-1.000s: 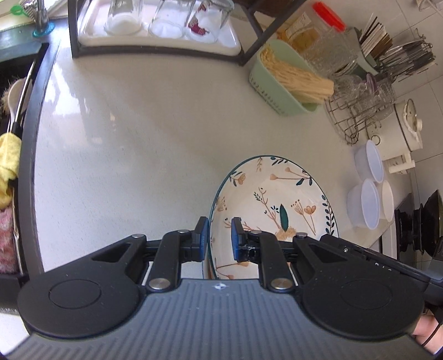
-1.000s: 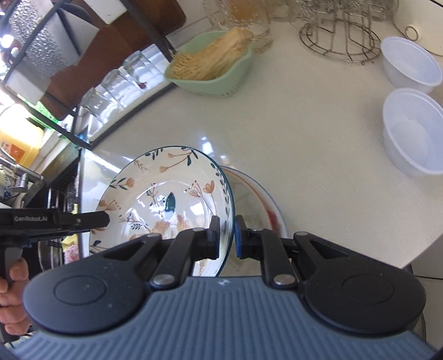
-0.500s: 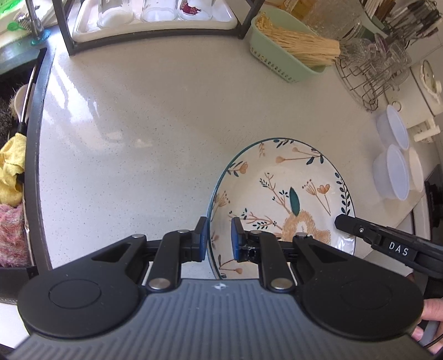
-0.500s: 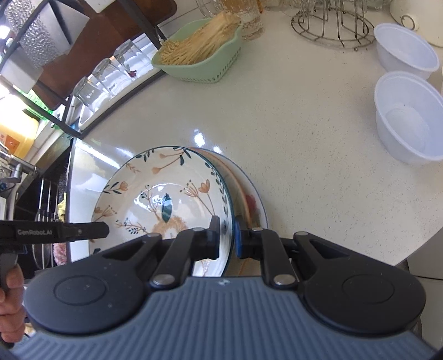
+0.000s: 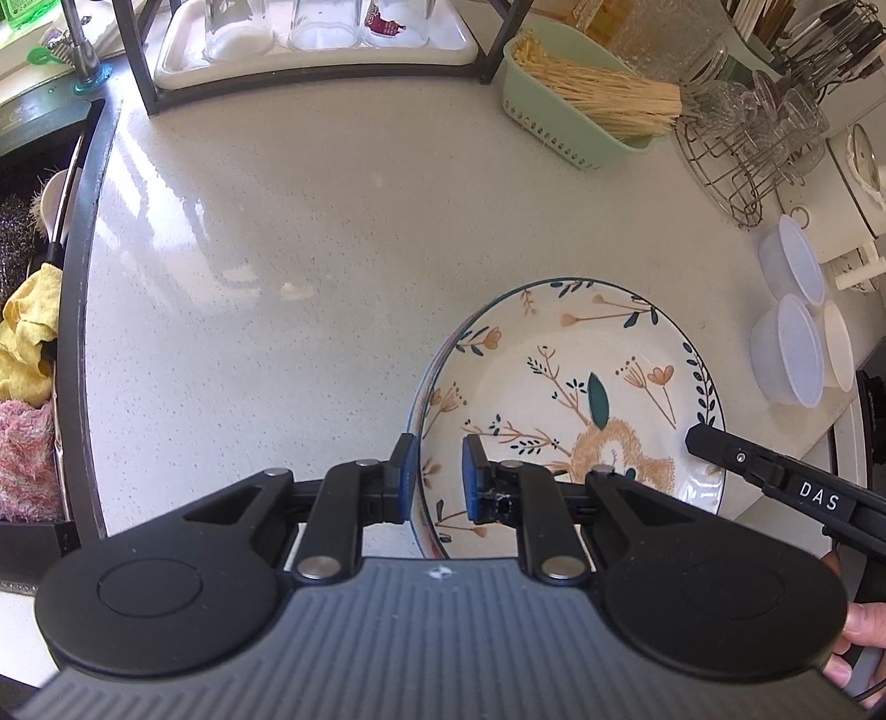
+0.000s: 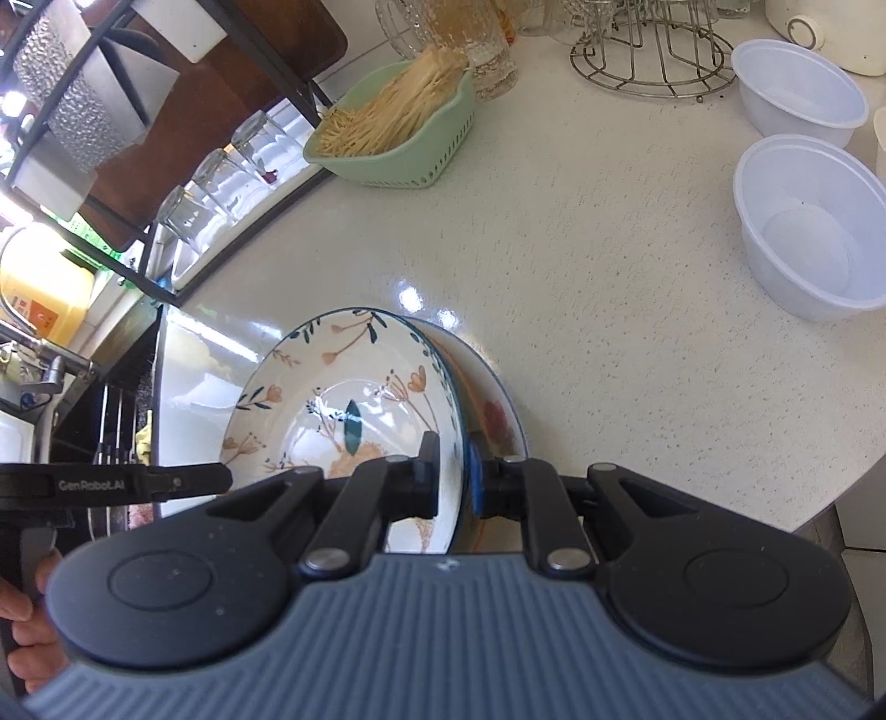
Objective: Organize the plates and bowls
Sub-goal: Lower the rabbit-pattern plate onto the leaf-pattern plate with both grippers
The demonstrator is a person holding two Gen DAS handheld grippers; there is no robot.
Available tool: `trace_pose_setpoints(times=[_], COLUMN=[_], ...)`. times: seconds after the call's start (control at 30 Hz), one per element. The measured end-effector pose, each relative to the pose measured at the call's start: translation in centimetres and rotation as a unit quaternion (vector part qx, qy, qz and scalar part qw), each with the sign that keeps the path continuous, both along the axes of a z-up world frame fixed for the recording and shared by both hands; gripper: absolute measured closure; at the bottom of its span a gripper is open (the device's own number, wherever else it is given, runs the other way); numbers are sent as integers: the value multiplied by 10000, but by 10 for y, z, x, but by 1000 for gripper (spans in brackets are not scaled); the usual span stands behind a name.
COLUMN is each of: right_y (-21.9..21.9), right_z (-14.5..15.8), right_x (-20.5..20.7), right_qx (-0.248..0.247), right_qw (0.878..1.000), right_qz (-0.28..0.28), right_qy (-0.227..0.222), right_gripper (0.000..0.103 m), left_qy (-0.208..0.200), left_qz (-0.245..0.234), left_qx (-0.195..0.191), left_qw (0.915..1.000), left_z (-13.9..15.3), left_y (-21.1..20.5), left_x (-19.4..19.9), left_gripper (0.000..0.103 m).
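A cream plate with a floral print and a dark green rim (image 5: 581, 387) hangs tilted just above the speckled counter (image 5: 277, 249). My left gripper (image 5: 437, 479) is shut on its left rim. My right gripper (image 6: 454, 479) is shut on the opposite rim (image 6: 448, 421). Right under it lies a second plate with a blue rim and a red flower (image 6: 495, 421); in the left wrist view only a sliver of its edge (image 5: 422, 382) shows. Two white plastic bowls (image 6: 803, 232) (image 6: 797, 88) stand to the right on the counter.
At the back are a green basket of straw sticks (image 5: 576, 111), a wire rack of glasses (image 5: 742, 149) and a white tray of upturned glasses (image 5: 310, 39). A sink with cloths (image 5: 27, 332) lies to the left. The counter edge (image 6: 819, 498) runs close on the right.
The left gripper has shifted sideways with its rim of the floral plate, and the right gripper has come into the left wrist view. Both grips are unchanged.
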State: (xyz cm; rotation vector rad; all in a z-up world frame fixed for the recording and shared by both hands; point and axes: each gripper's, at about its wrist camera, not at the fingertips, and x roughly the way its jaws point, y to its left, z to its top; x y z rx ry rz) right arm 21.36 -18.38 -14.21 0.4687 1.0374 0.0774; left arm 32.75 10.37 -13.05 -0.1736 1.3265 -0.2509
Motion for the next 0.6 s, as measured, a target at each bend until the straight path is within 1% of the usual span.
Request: trace_pose_setpoints(times=[0.3, 0.37, 0.47, 0.6], right_y=[2, 3, 6, 9], right_z=[1, 4, 8, 14], right_x=[-3, -5, -7, -10], right_qx=[-368, -432, -535, -562], right_qw=[9992, 9988, 9975, 9963], right_qz=[135, 202, 360, 500], right_qy=[-1, -82, -282, -412], right_gripper=[89, 89, 89, 89], left_qy=[-112, -171, -374, -523], left_qz=[117, 139, 88, 117], left_qx=[2, 18, 144, 143], left_qw=[9999, 9998, 9992, 9985], left_z=[5, 8, 15, 24], left_y=[1, -1, -8, -14], left_x=[-11, -13, -20, -28], left_gripper=[85, 85, 85, 85])
